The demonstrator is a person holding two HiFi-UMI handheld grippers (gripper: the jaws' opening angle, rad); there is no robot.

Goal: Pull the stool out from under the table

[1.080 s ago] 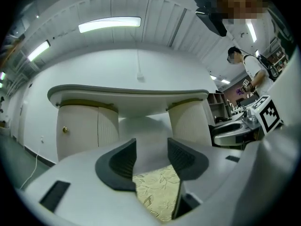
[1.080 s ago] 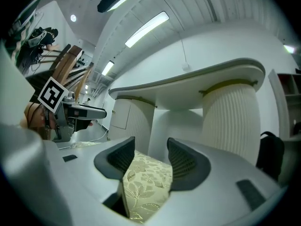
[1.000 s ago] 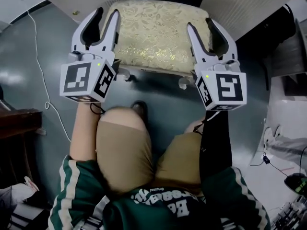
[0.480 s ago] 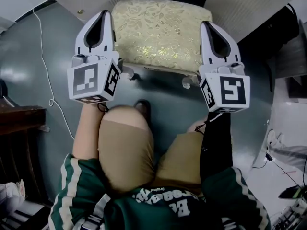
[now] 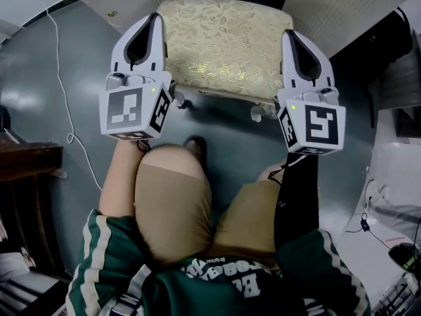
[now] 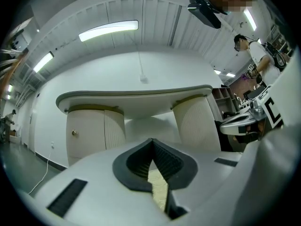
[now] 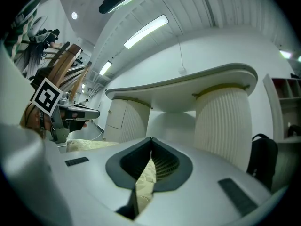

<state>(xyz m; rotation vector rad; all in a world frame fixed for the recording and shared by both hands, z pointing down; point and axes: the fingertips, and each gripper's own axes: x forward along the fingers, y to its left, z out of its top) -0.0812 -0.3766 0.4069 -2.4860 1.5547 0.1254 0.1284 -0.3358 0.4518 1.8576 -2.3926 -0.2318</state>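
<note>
The stool (image 5: 223,45) has a cream and gold floral cushion and sits between the two ribbed white pedestals of the table (image 5: 342,8), its far end under the tabletop. My left gripper (image 5: 156,17) hangs over the stool's left edge, jaws shut with nothing between them. Over the right edge my right gripper (image 5: 287,35) is shut too, also holding nothing. In the left gripper view the closed left gripper (image 6: 152,140) points at the tabletop (image 6: 136,95), with cushion (image 6: 160,192) showing below. The right gripper view shows the right gripper (image 7: 151,139) closed above the cushion (image 7: 146,182).
The person's knees (image 5: 171,189) and a shoe (image 5: 193,147) are just in front of the stool on the grey floor. A white cable (image 5: 56,64) trails at the left beside dark wooden furniture (image 5: 26,163). A black bag (image 5: 388,38) stands at the right.
Both grippers went from open to shut and shifted a little forward along the stool's sides. The stool has not visibly moved.
</note>
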